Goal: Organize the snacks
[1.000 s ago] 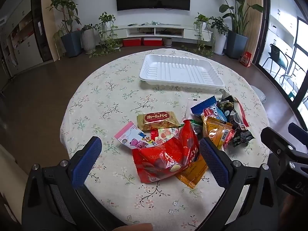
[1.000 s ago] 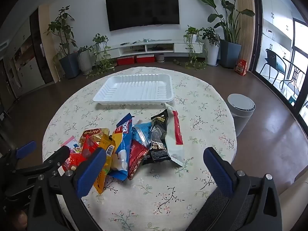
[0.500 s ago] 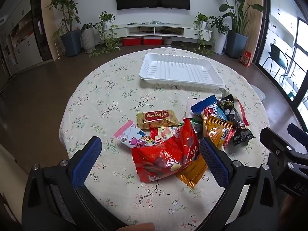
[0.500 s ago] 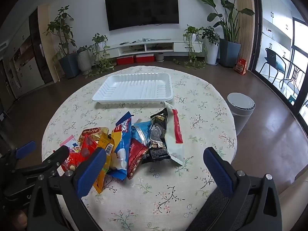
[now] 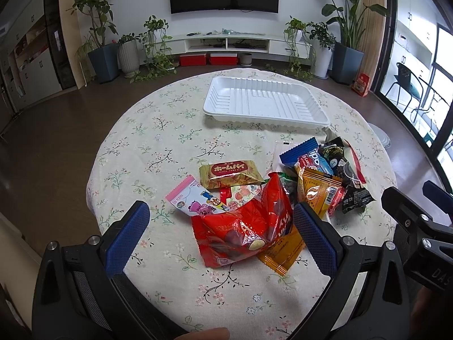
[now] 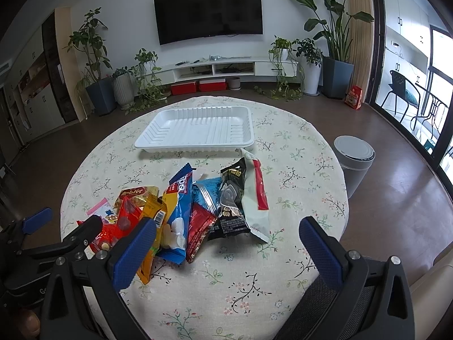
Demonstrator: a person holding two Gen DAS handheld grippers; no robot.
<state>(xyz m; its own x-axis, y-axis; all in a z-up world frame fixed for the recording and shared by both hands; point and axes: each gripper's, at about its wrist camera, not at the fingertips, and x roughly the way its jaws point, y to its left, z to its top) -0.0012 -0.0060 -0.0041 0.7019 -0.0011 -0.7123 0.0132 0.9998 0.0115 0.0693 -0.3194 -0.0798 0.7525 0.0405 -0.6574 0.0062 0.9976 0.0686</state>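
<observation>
A pile of snack packets lies on the round floral table (image 5: 158,130). A big red bag (image 5: 243,226) is nearest my left gripper (image 5: 220,235), which is open and empty just above it. A gold packet (image 5: 229,172), a pink one (image 5: 195,198) and an orange one (image 5: 320,192) lie around it. The empty white tray (image 5: 266,102) sits at the far side, also in the right wrist view (image 6: 198,127). My right gripper (image 6: 226,249) is open and empty, near a blue packet (image 6: 178,212), a black one (image 6: 230,204) and a white-red one (image 6: 256,195).
A grey bin (image 6: 354,161) stands on the floor right of the table (image 6: 297,147). Potted plants and a TV unit line the far wall. Each gripper shows at the edge of the other's view.
Both grippers have edged slightly forward toward the pile. The snacks and tray have not moved.
</observation>
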